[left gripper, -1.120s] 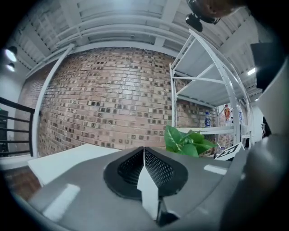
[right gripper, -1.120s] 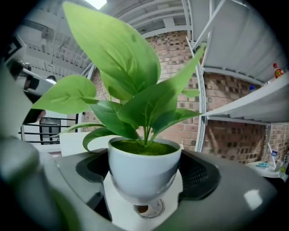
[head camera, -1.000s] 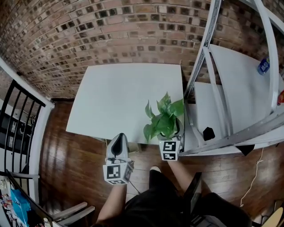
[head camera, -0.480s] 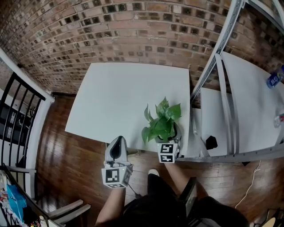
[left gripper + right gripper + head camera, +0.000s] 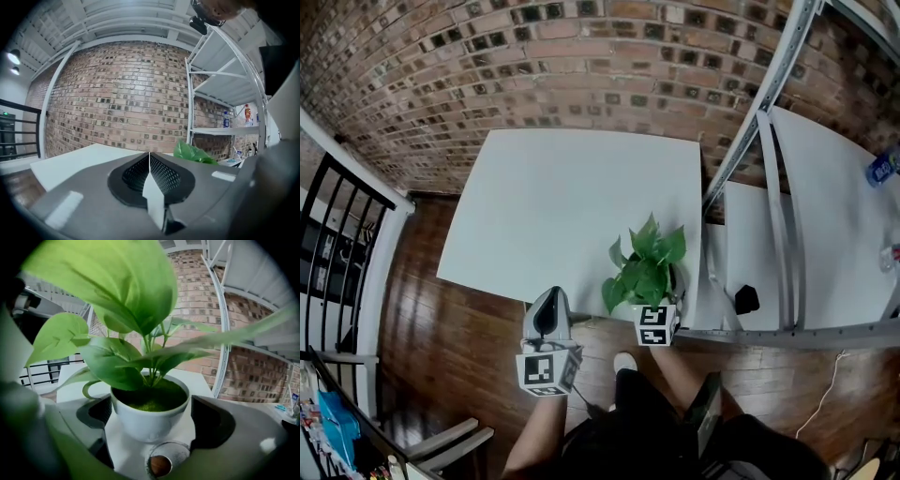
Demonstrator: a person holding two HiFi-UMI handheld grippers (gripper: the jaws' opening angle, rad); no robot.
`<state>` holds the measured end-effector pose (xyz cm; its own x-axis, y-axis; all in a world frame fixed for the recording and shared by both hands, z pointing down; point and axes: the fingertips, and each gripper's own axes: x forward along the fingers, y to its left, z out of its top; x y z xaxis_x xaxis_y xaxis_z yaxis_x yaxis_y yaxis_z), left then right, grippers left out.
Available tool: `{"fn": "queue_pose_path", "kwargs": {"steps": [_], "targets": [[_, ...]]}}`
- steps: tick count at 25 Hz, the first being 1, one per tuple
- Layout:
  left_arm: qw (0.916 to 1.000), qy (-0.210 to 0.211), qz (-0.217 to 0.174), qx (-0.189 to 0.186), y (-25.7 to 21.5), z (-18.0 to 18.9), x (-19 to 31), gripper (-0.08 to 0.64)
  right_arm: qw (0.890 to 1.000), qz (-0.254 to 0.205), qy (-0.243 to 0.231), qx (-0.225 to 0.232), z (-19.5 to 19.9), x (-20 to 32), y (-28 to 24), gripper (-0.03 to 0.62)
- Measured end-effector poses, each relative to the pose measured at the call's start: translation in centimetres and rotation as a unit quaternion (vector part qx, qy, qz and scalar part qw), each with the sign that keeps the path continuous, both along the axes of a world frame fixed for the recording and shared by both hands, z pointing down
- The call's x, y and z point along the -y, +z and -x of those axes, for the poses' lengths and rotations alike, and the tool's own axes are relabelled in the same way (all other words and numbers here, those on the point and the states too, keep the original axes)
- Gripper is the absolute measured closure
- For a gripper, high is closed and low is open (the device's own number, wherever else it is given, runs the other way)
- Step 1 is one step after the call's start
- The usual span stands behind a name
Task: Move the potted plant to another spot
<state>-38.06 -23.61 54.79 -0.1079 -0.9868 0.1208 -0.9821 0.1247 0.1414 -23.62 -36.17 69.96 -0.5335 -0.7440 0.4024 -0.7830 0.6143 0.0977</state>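
Observation:
The potted plant (image 5: 647, 272), green leaves in a white pot (image 5: 150, 418), stands at the front right corner of the white table (image 5: 572, 197). My right gripper (image 5: 657, 298) reaches in from the front edge with one jaw on each side of the pot. Its jaws are opening, and thin gaps show between the pads and the pot wall. Leaves hide the jaw tips in the head view. My left gripper (image 5: 549, 298) hovers at the table's front edge, left of the plant, its jaws shut on nothing (image 5: 149, 161).
A metal shelf rack (image 5: 769, 122) stands close to the table's right side, with a small black object (image 5: 746, 299) and a bottle (image 5: 883, 169) on its shelves. A brick wall lies behind. A black railing (image 5: 337, 244) runs along the left over wooden floor.
My right gripper and the plant have sunk a little towards the table corner. The left gripper has hardly shifted.

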Motion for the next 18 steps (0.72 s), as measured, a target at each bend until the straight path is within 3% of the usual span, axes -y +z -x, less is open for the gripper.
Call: {"fn": "queue_pose_path", "kwargs": {"steps": [3,11,14,15,16,18], "targets": [[1.0,0.002,0.002,0.003,0.2,-0.3,0.2,0.54,1.0,0.014,-0.008,0.0,-0.3,-0.6,0.4,0.017],[0.9998,0.014,0.01,0.003,-1.2,-1.6,0.1,0.54,1.0,0.018,-0.005,-0.012,-3.6,-4.6,-1.1,0.02],[0.9996,0.027,0.012,0.0,-1.1,-2.2,-0.5,0.54,1.0,0.015,0.015,-0.012,-5.3,-6.1,-2.2,0.091],[0.9995,0.03,0.011,0.002,-0.9,-2.4,-0.9,0.54,1.0,0.01,0.021,-0.012,-6.0,-6.4,-2.8,0.159],[0.9994,0.033,0.009,0.003,-0.8,-2.6,-1.2,0.54,1.0,0.003,0.028,-0.012,-6.5,-6.8,-3.4,0.179],[0.999,0.043,0.007,0.002,-1.1,-3.1,-2.1,0.54,0.999,-0.013,0.04,-0.012,-7.5,-7.5,-5.0,0.311]]}}
